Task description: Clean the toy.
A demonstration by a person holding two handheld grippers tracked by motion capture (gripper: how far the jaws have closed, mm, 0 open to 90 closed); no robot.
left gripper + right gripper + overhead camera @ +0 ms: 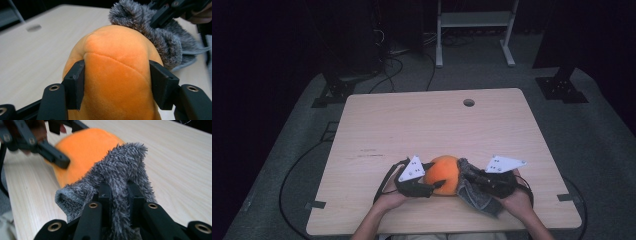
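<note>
High view: a dark room surrounds the light wooden worktop (412, 120); faint print near its left edge is too small to read. At the near edge, the left gripper (432, 189) and right gripper (468, 176) flank the orange plush (443, 172).

Left gripper view: both pads press the plush's sides, grasping it; its lower part is cut off.

Right gripper view: jaws are clenched on the grey fuzzy cloth (120, 175), which partly hides the plush.
</note>
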